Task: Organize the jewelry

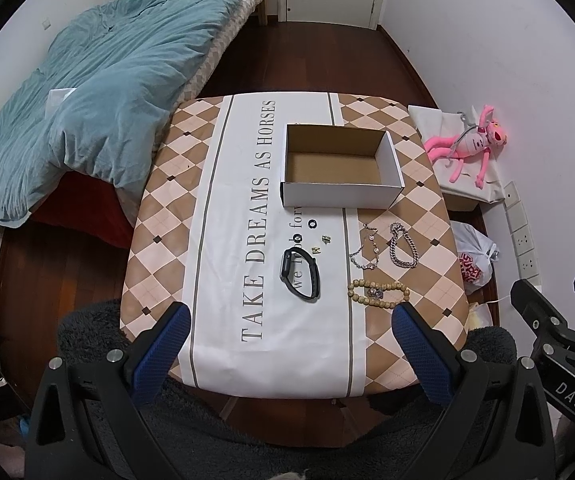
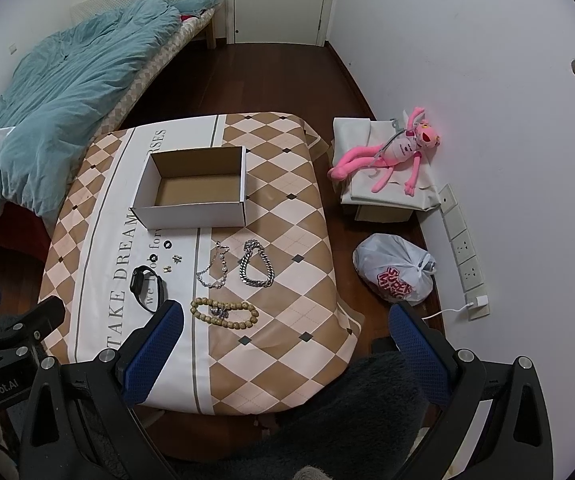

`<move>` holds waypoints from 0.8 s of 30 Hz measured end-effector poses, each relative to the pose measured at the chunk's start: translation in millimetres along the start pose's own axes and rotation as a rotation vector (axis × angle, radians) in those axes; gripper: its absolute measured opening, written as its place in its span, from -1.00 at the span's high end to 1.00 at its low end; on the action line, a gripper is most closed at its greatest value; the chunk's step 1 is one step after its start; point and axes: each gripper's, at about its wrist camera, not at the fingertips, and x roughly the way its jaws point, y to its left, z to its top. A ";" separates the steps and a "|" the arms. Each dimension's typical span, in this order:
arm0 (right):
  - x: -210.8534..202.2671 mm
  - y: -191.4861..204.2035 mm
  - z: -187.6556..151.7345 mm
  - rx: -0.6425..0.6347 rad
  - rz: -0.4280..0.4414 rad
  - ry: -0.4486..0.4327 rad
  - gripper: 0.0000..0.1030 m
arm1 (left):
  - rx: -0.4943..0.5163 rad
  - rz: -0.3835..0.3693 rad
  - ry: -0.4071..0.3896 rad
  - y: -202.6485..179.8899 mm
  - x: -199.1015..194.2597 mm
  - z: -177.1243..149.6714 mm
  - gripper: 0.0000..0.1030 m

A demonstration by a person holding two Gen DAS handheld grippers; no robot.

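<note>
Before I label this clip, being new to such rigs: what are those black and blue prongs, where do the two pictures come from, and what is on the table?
The prongs belong to tools, not a robot: a person carries one hand-held gripper in each hand, each with a fisheye camera looking along its fingers. One picture comes from the left hand-held gripper, the other from the right hand-held gripper. Both are open and hold nothing.

On the patterned tablecloth stands an empty cardboard box. Nearer lie a black smartwatch, a wooden bead bracelet, a chunky silver chain, a thin silver bracelet, two small black rings and tiny gold pieces, perhaps earrings.
</note>
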 end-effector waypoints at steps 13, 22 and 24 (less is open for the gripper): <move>-1.6 -0.5 1.0 0.001 0.000 -0.003 -1.00 | -0.001 0.001 0.001 -1.5 -3.3 4.7 -1.00; -2.8 -0.1 1.6 0.000 -0.001 -0.004 -1.00 | 0.001 0.001 0.002 -1.5 -3.1 4.0 -1.00; -2.9 -0.1 1.6 0.001 -0.002 -0.005 -1.00 | 0.002 0.001 0.000 -1.6 -3.5 4.2 -1.00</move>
